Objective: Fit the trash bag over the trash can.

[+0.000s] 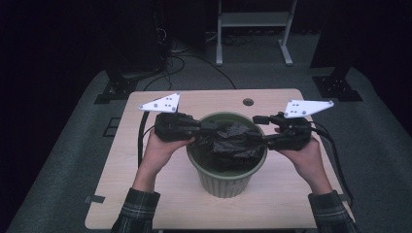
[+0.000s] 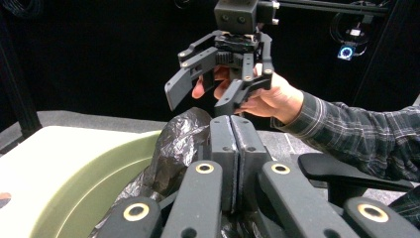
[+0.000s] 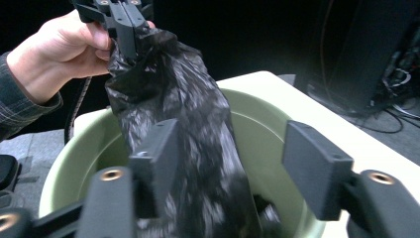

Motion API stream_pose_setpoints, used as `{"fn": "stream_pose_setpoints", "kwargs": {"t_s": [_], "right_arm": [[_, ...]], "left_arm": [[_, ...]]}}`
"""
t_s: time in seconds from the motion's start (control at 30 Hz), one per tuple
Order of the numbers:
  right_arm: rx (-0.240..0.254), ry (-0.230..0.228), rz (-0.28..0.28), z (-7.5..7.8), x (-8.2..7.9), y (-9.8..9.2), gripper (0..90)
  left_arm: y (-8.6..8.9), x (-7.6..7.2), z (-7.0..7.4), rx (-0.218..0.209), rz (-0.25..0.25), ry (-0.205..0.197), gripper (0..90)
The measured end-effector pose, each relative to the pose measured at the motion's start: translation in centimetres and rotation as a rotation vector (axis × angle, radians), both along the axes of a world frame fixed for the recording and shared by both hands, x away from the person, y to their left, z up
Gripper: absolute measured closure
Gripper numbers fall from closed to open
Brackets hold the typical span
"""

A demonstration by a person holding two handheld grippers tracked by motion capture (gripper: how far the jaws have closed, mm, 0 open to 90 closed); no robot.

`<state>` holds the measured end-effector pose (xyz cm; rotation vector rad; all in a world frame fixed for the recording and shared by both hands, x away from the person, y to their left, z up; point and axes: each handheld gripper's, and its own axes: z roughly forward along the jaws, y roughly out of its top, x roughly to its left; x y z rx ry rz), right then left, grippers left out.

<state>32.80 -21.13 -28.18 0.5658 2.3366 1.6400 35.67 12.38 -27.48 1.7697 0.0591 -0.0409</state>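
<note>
A green pot (image 1: 228, 182) stands in the middle of the wooden table (image 1: 145, 194), with a crumpled black plastic bag (image 1: 233, 143) inside it. My left gripper (image 1: 206, 128) is over the pot's left rim and is shut on the bag's top edge. In the right gripper view it (image 3: 124, 29) holds the bag (image 3: 188, 124) stretched up out of the pot (image 3: 257, 129). My right gripper (image 1: 260, 130) hovers over the right rim. Its jaws stand apart (image 3: 237, 168) with the bag hanging beside the left pad (image 3: 158, 163), and they do not press on it. In the left gripper view the jaws (image 2: 232, 148) meet.
The table has a small round hole (image 1: 248, 102) near its far edge. On the grey floor behind it are a white frame stand (image 1: 252, 19), cables (image 1: 180, 58) and two black stand feet (image 1: 116, 90) (image 1: 337, 85). The surroundings are dark.
</note>
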Motion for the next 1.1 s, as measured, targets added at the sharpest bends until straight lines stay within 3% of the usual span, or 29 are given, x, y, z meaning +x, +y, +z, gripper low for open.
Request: {"fn": "stream_pose_setpoints", "kwargs": {"t_s": [0.07,0.1,0.13,0.23,0.27,0.3,0.4,0.5,0.57,0.8,1.1], "right_arm": [[0.009,0.004,0.018,-0.1,0.3,0.5,57.3],[0.016,0.015,0.042,-0.2,0.6,0.9,69.0],[0.016,0.015,0.042,-0.2,0.6,0.9,69.0],[0.021,0.018,0.061,-0.4,0.8,1.1,87.9],[0.022,0.021,0.065,-0.4,0.8,1.1,90.0],[0.025,0.027,0.063,-0.4,0.9,0.9,90.0],[0.031,0.03,0.059,-0.4,0.9,0.6,90.0],[0.04,0.033,0.043,-0.3,0.8,-0.5,90.0],[0.058,0.043,0.039,-0.5,0.7,-1.5,90.0],[0.09,0.051,0.041,-0.7,0.4,-3.1,90.0],[0.107,0.057,0.07,-1.2,0.1,-3.2,90.0]], "left_arm": [[0.1,0.0,-0.1,-0.001,0.003,0.003,87.8],[0.3,0.0,-0.1,-0.004,0.008,0.005,87.0],[0.3,0.0,-0.1,-0.004,0.008,0.005,86.9],[0.7,0.0,-0.1,-0.008,0.007,0.008,84.9],[0.8,-0.1,-0.1,-0.007,0.011,0.006,83.6],[1.0,-0.2,-0.1,-0.001,0.024,0.007,75.7],[1.5,-0.4,0.0,-0.004,0.056,-0.004,67.9],[2.7,-0.7,0.0,-0.029,0.112,-0.019,50.9],[4.2,-0.7,-0.3,-0.051,0.16,-0.017,45.3],[6.3,-0.3,-1.6,-0.066,0.218,0.002,40.4],[5.4,0.8,-2.0,-0.056,0.249,0.012,38.9]]}}
